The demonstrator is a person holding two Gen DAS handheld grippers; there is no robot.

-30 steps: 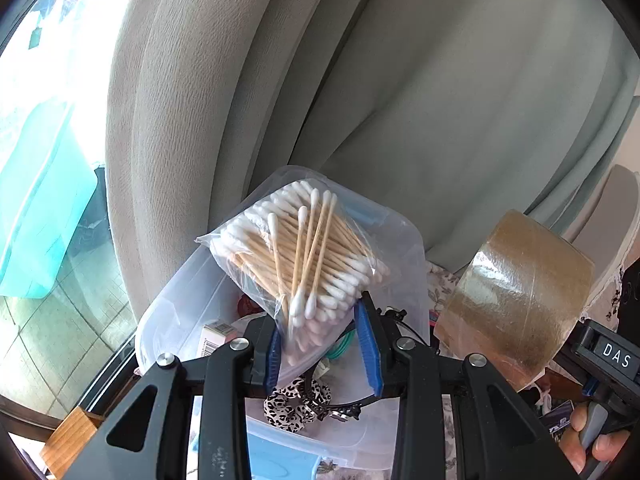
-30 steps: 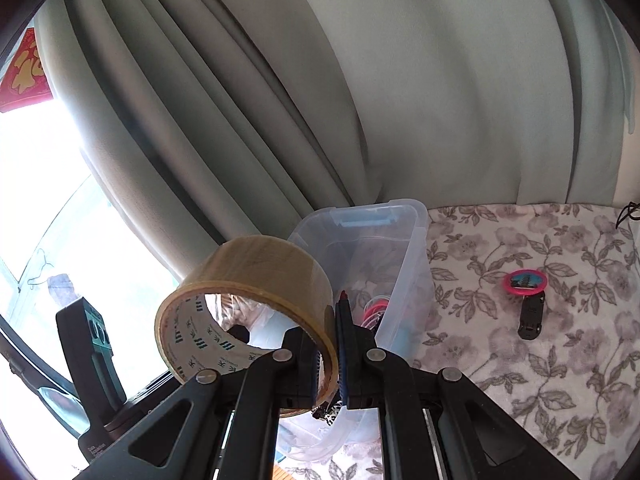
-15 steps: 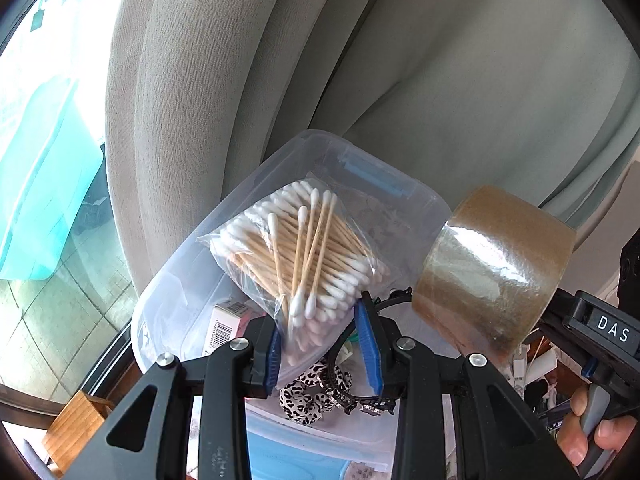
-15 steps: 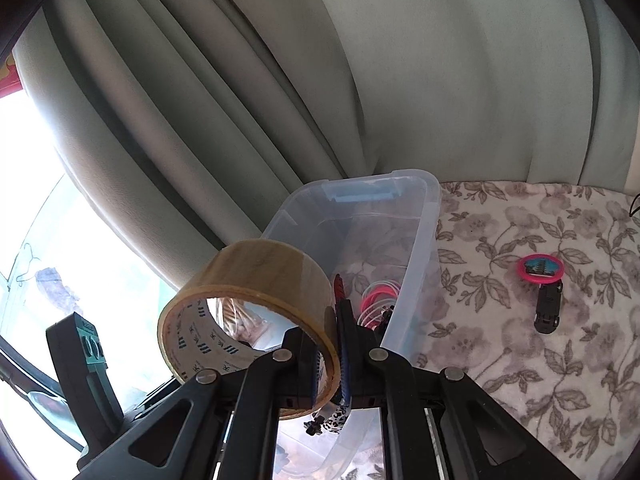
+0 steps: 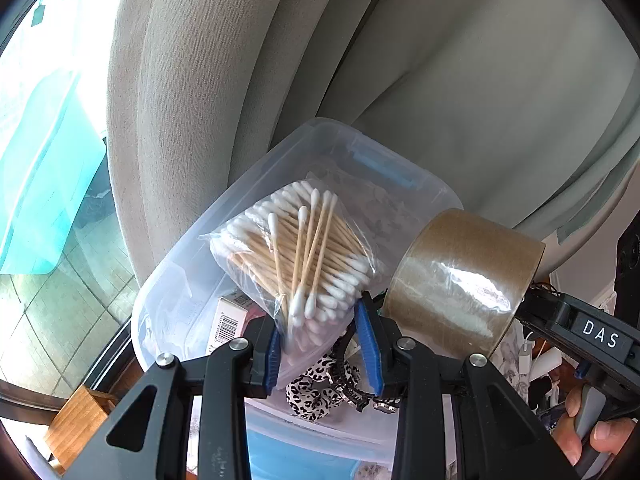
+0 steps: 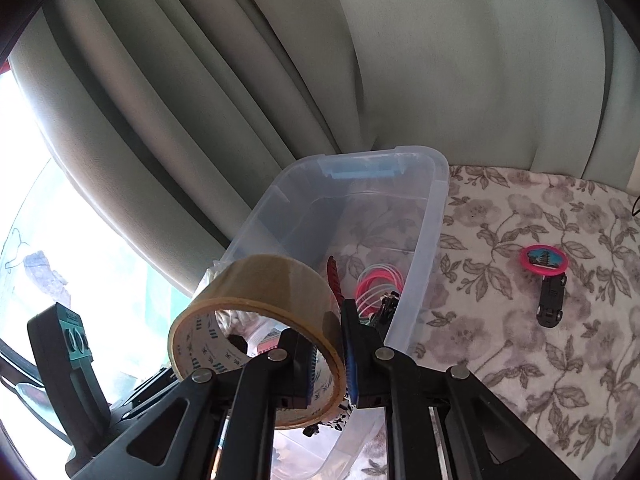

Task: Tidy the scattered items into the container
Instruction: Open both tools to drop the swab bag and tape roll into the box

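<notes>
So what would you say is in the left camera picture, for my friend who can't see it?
The left gripper holds a clear bag of cotton swabs over a clear plastic box by a grey curtain. Beside it on the right, the other gripper holds a brown tape roll. In the box lie a leopard-print hair tie and a small barcoded carton.

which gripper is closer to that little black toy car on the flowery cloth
Right. The right gripper, holding the tape roll over the clear bin, has the toy car just to its right; the left gripper sits farther left.
</notes>
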